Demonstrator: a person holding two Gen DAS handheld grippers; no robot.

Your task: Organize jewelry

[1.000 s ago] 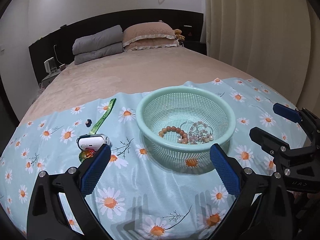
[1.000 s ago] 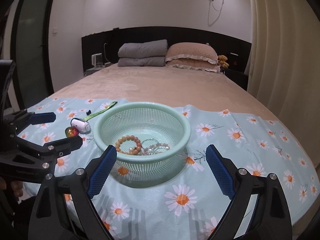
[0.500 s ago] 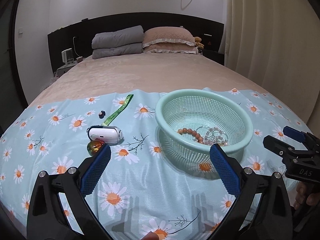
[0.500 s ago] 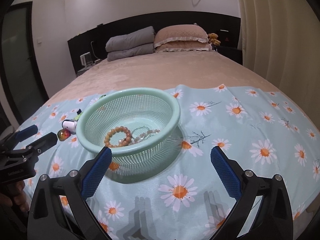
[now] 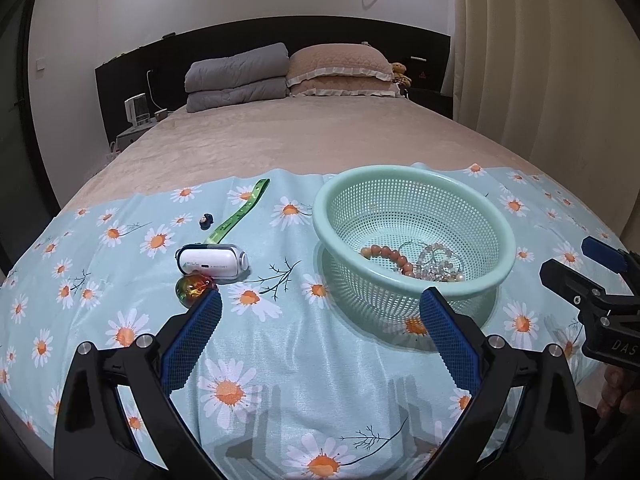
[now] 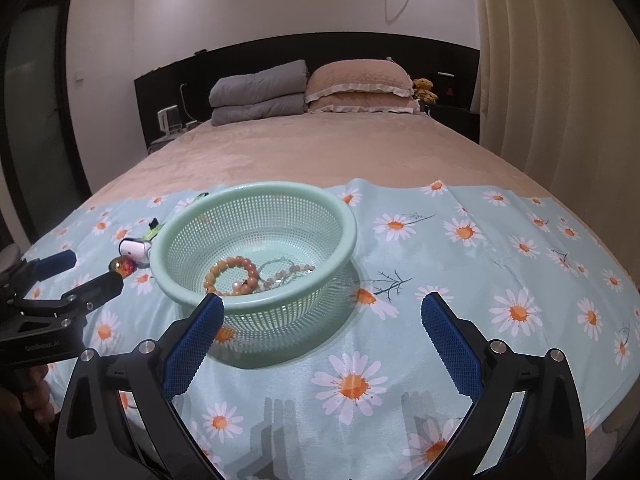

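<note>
A mint green mesh basket (image 5: 472, 288) (image 6: 256, 304) stands on the daisy cloth and holds an orange bead bracelet (image 5: 386, 254) (image 6: 232, 276) and pale bead bracelets (image 5: 438, 262) (image 6: 288, 274). My left gripper (image 5: 320, 320) is open and empty, held above the cloth in front of the basket's left side; it also shows at the left of the right wrist view (image 6: 76, 272). My right gripper (image 6: 322, 322) is open and empty in front of the basket's right side; it also shows at the right of the left wrist view (image 5: 576, 260).
Left of the basket lie a white case (image 5: 214, 262) (image 6: 134, 248), a shiny orange-green ball (image 5: 194, 287) (image 6: 122, 267), a green strap (image 5: 240, 212) and a small dark object (image 5: 205, 221). The daisy cloth (image 5: 280, 360) covers the bed's foot. Pillows (image 5: 340, 72) lie far back.
Both grippers have shifted sideways relative to the basket and stayed open. The left view swung left, so the basket sits further right. The right view swung right, then slightly back.
</note>
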